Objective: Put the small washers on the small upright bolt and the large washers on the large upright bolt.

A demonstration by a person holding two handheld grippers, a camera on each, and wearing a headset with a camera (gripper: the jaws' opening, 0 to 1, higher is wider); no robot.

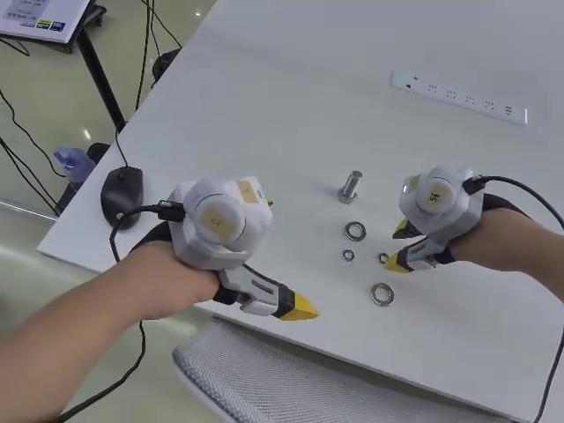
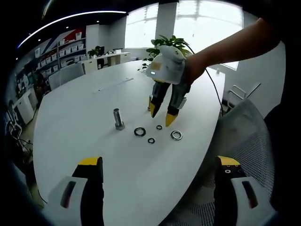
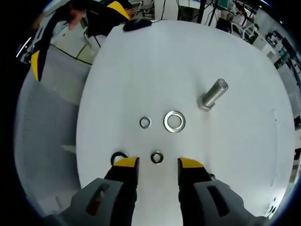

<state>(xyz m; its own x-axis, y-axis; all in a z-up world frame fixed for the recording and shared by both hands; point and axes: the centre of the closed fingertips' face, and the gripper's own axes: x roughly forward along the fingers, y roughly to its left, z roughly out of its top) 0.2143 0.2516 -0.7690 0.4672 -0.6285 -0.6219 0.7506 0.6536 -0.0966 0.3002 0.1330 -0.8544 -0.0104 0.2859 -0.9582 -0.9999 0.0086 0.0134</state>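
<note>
1. Bottom of the head view: grey mesh chair back (image 1: 256, 370), tucked under the near edge of the white desk (image 1: 291, 97).
2. Lower left of the head view: left gripper (image 2: 158, 161), white body with yellow tips, held at the desk's near edge. In its own view the jaws stand wide apart with nothing between them.
3. Nearest part: large silver flat washer (image 1: 382, 293), lower right of centre, lying flat. In the right gripper view it peeks out beside the left-hand jaw.
4. Right side of the head view: right gripper (image 3: 158, 163), tips angled down and left toward the washers. Jaws are apart and empty. A small silver washer (image 3: 156, 157) lies flat on the desk just ahead of the tips, in line with the gap.
5. Just left of that one is the second small silver washer (image 1: 348, 256). Just beyond it is the second large silver washer (image 1: 355, 231). Both lie flat and apart from each other.
6. Frame centre, beyond the washers: silver hex-head bolt (image 1: 350, 187), upright with its head on the desk, shank bare.
7. Far items: black computer mouse (image 1: 122, 194) near the desk's left edge, white power strip (image 1: 458, 97) at upper right.
</note>
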